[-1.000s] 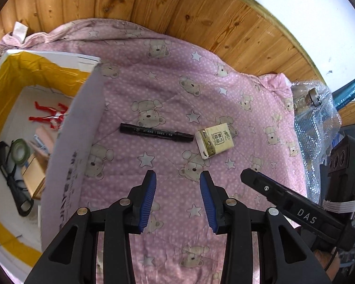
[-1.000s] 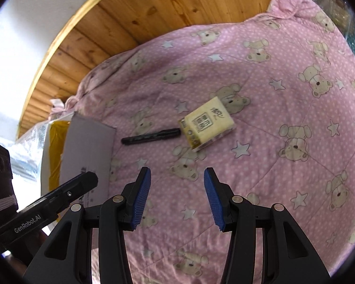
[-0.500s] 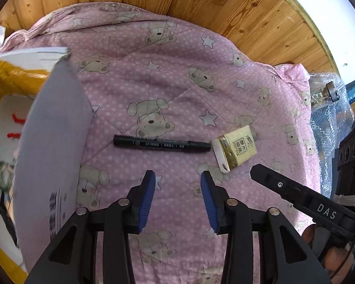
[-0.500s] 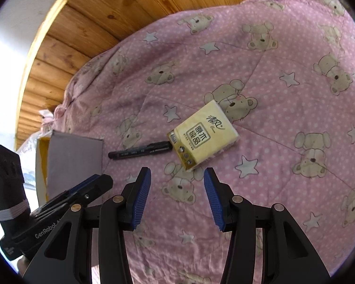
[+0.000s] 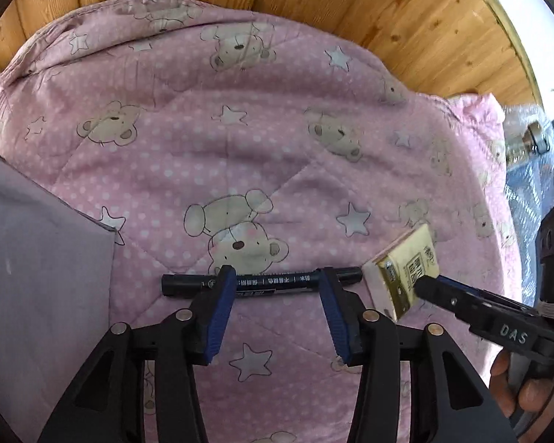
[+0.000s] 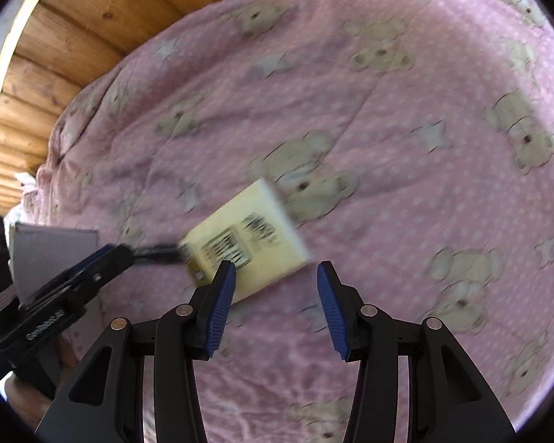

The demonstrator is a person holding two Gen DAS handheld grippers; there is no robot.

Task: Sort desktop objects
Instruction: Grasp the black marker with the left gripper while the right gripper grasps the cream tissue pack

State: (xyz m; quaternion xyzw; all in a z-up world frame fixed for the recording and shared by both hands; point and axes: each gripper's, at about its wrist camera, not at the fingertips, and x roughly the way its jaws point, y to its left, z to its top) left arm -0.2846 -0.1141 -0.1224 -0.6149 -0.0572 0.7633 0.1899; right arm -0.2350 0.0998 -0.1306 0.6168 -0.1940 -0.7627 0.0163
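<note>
The slim black marker pen with white print [image 5: 273, 280] lay flat on the pink quilted blanket w/ bear and star print [image 5: 240, 147], running 9-to-3 o'clock across the left wrist view. The left gripper [image 5: 277, 288] was spread wide, its blue-padded fingers [image 5: 221, 306] straddling the pen's barrel from the 6 o'clock side, tips at or just over the pen; contact couldn't be told. The pen's 3 o'clock end sat just beside, maybe touching, the pale yellow rectangular tissue pack w/ dark lettering [image 5: 406, 273], which rested on the same blanket.

In the right wrist view (blurred) the tissue pack [image 6: 247, 247] was at abt 11 o'clock from the right gripper [image 6: 275, 284], whose blue pads stood well apart; the left pad overlapped the pack's near edge, the other pad was clear of it. The pen [image 6: 158, 249] poked out at 9 o'clock of the pack, w/ the left gripper [image 6: 103, 262] over it.

A grey cardboard box flap [image 5: 44, 295] filled the 9 o'clock edge of the left view. Wood plank wall [image 5: 387, 7] ran behind the blanket at 12 o'clock. Bubble wrap [image 5: 528, 170] sat at 3 o'clock, past the blanket's edge.
</note>
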